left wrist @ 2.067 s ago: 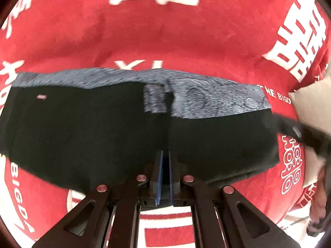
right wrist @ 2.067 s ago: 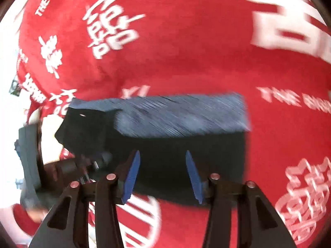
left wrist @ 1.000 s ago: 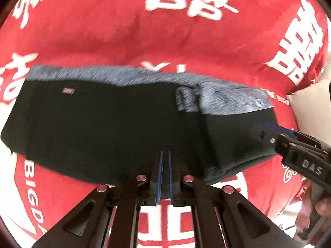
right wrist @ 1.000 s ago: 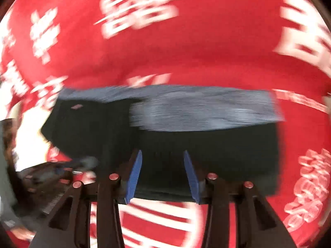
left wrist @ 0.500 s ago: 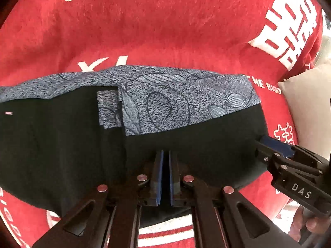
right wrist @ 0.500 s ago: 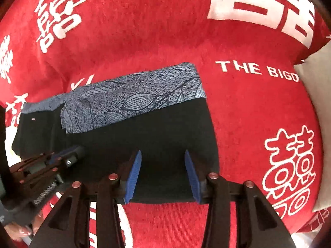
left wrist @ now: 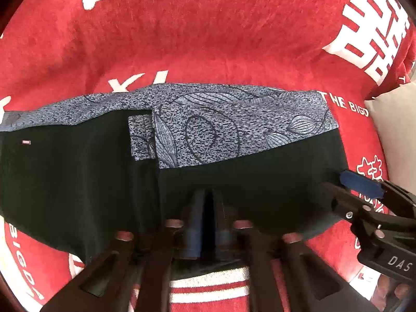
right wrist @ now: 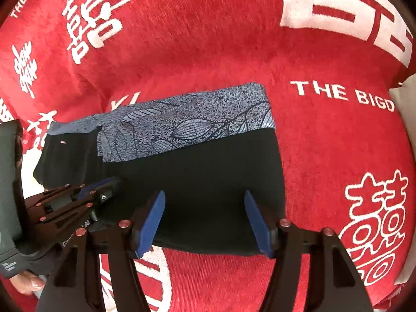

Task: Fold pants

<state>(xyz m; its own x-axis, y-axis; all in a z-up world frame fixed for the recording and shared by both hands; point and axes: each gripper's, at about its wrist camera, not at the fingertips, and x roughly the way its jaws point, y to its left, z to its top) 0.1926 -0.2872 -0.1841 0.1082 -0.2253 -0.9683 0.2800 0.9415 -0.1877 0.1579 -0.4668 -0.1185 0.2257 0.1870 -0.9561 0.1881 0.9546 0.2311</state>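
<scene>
Black pants (left wrist: 78,182) with a grey-blue leaf-print band (left wrist: 221,124) lie folded on a red blanket (left wrist: 208,39). The top layer covers their right part. My left gripper (left wrist: 208,208) points down at the near edge of that layer. Its jaws are opening, blurred, with a narrow dark gap and no cloth seen pinched. It also shows in the right wrist view as the left gripper (right wrist: 98,187). My right gripper (right wrist: 205,221) hangs over the pants (right wrist: 208,169) near their front hem. Its jaws are opening wide and the blue pads (right wrist: 153,218) touch nothing.
The red blanket (right wrist: 325,143) with white lettering spreads in every direction. A beige cushion (left wrist: 395,130) lies at the right edge. A person's hand (right wrist: 28,283) and dark sleeve hold the left tool at lower left.
The upper pants layer was carried to the right and laid flat over the lower one. The left jaws, shut before, have parted. The right jaws have spread wider.
</scene>
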